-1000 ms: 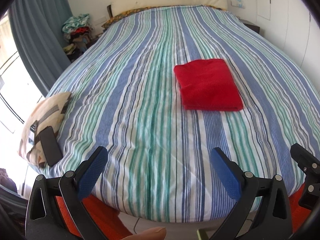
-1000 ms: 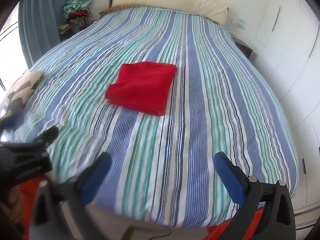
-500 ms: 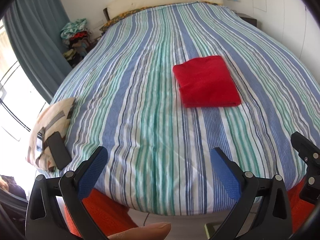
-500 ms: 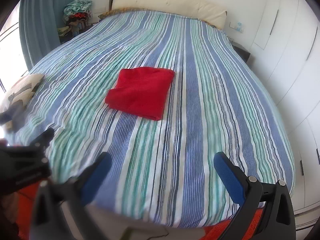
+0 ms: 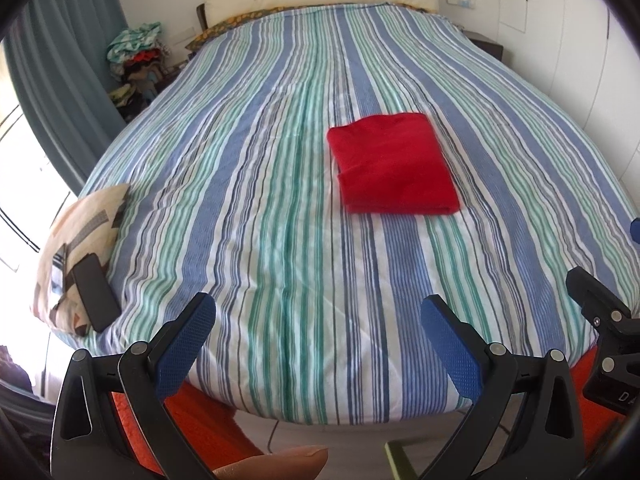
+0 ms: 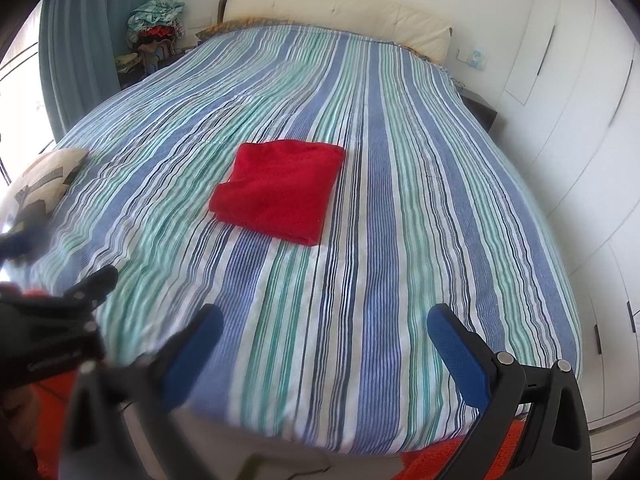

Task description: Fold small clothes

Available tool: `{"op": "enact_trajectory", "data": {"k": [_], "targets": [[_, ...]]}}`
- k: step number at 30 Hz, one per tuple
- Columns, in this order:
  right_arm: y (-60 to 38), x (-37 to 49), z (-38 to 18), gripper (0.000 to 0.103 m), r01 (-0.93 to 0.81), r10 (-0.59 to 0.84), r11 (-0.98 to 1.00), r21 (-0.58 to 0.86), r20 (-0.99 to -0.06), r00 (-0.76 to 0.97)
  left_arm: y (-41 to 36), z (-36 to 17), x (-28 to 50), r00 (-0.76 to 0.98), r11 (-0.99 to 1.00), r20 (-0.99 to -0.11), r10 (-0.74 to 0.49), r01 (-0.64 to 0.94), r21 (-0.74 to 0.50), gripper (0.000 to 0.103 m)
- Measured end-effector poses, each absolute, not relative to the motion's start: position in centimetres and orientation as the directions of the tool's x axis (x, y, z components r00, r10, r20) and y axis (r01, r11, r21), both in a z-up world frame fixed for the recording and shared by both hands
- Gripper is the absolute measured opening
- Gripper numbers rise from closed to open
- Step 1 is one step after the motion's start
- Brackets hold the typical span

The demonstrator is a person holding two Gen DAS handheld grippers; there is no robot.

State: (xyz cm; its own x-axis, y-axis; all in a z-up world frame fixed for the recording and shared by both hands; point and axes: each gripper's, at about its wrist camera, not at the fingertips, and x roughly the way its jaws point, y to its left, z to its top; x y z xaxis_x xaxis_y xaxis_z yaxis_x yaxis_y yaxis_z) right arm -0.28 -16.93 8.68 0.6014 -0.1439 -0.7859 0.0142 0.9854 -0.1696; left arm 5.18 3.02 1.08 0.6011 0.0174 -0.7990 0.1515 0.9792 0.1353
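- Holding both tools back at the foot of the striped blue, green and white bed (image 5: 280, 200), I keep the left gripper (image 5: 318, 334) and the right gripper (image 6: 324, 342) spread wide with nothing between their blue-padded fingers (image 5: 450, 344).
- The folded red knit garment (image 5: 394, 170) lies flat as a neat rectangle mid-bed, well apart from both tools.
- I judge this fold finished, hence the standoff.
- A patterned cushion (image 5: 76, 240) carrying a dark phone (image 5: 94, 292) sits at the bed's left edge, out of the way.

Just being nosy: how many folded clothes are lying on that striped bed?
1. A folded red garment lies flat near the middle of the striped bed, touching neither claw. A heap of clothes sits beside the bed's head; more may hide there.
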Motion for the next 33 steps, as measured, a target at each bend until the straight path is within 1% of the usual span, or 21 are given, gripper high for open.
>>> {"op": "enact_trajectory", "data": {"k": [22,33], "targets": [[-16.75,-0.45,8.80,0.101,0.009,-0.141,0.986,-0.168,-0.793,0.593,3.07,0.81,5.44,0.579,0.981,-0.815,0.001,0.157,0.112,0.102],[-16.85,-0.45,8.89,0.101,0.013,-0.139,0.986,-0.163,-0.795,0.590,2.98,0.79,5.33,0.587,0.981,-0.810,0.003,0.157,0.117,0.102]]}}
